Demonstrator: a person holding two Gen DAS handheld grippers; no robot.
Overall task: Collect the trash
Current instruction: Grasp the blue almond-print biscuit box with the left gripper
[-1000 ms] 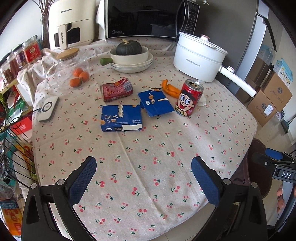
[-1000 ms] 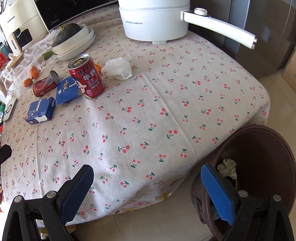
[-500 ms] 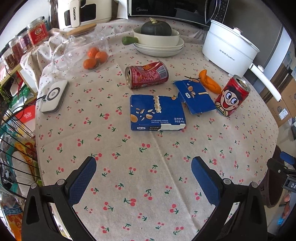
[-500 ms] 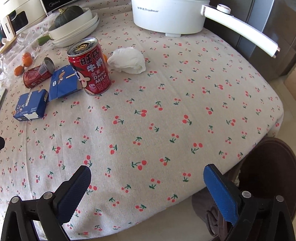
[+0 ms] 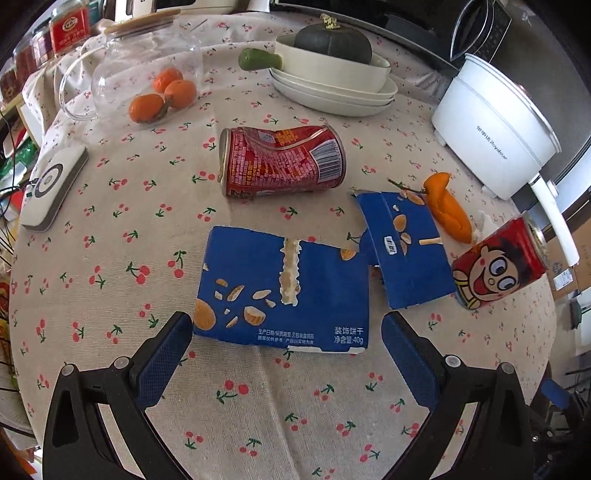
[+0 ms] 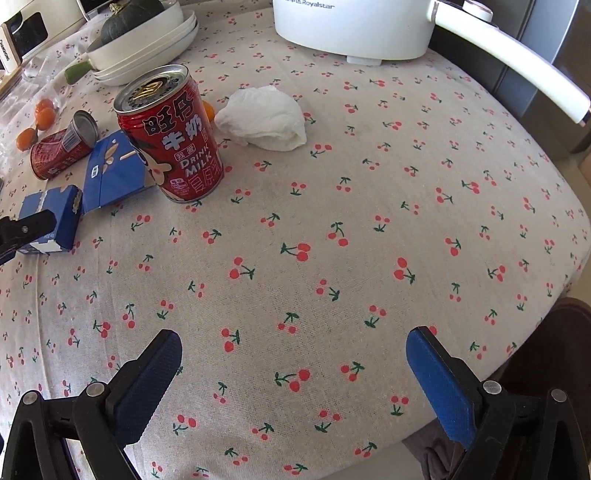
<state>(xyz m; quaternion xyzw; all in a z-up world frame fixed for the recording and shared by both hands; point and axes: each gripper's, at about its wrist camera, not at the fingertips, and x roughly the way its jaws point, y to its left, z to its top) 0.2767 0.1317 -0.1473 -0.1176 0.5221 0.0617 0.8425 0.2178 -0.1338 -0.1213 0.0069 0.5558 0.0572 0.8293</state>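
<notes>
A flattened blue snack box lies on the cherry-print tablecloth just ahead of my open left gripper, whose pads flank its near edge. Behind it lie a dented red can on its side, a second blue box piece, orange peel and an upright red milk can. In the right wrist view the milk can stands far left, with a crumpled white tissue beside it. My right gripper is open and empty over bare cloth near the table's edge.
A white electric pot with a long handle stands at the back. Stacked bowls hold a green squash. A glass jar with oranges and a white device lie left. A brown bin sits below the table's right edge.
Both grippers have moved forward over the table. The left one has closed in on the blue snack box. The right one has left the bin and neared the milk can and tissue.
</notes>
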